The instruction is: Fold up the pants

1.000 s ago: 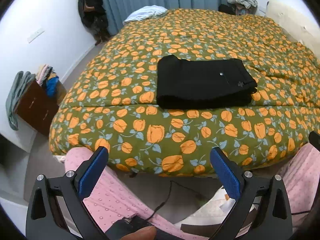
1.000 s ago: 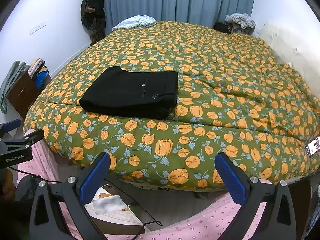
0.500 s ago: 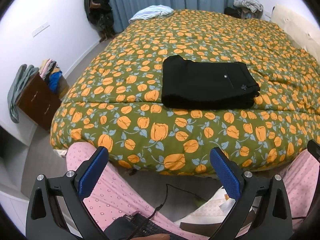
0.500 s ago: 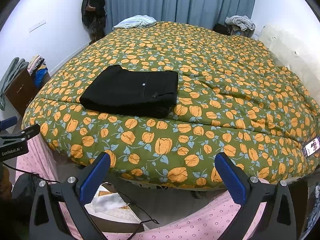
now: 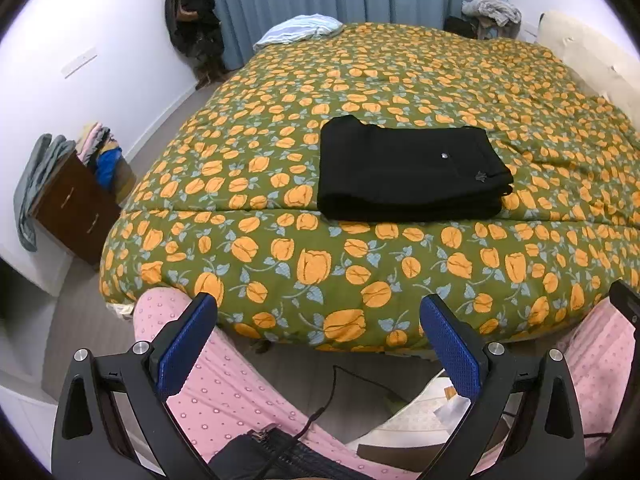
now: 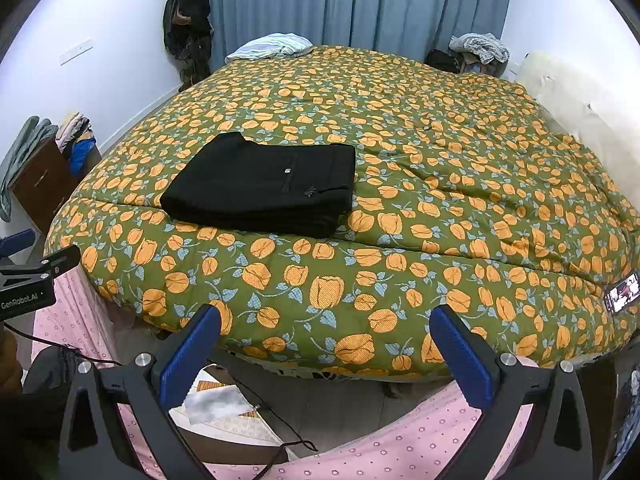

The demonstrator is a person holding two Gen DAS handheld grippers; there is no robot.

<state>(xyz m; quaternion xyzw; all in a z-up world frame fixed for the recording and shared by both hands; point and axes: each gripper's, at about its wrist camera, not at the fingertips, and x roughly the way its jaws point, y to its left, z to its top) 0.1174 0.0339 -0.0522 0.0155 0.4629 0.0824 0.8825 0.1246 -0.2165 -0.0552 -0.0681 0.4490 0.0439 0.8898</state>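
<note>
- Pants [image 5: 410,174] lie folded in a flat black rectangle on the bed [image 5: 360,268], ahead of both our tools and well apart from them.
- We hold the left gripper [image 5: 318,340] off the near edge of the bed, with its two blue pads [image 5: 186,346] spread wide and nothing between them.
- From this gripper the pants are ahead and a little to the right, with a small silver button on the top layer.
- We hold the right gripper [image 6: 324,352] in the same manner: the jaws are wide apart and they grip nothing.
- From the right gripper the pants [image 6: 266,184] are ahead and to the left, near the front edge of the bed [image 6: 460,208].
- Below both grippers we see legs in pink dotted trousers [image 5: 224,396].
- A phone [image 6: 622,298] with a lit screen lies on the bed cover, far to the right of the right gripper.
- A brown cabinet [image 5: 74,210] with clothes on top stands to the left, beside the white wall.
</note>
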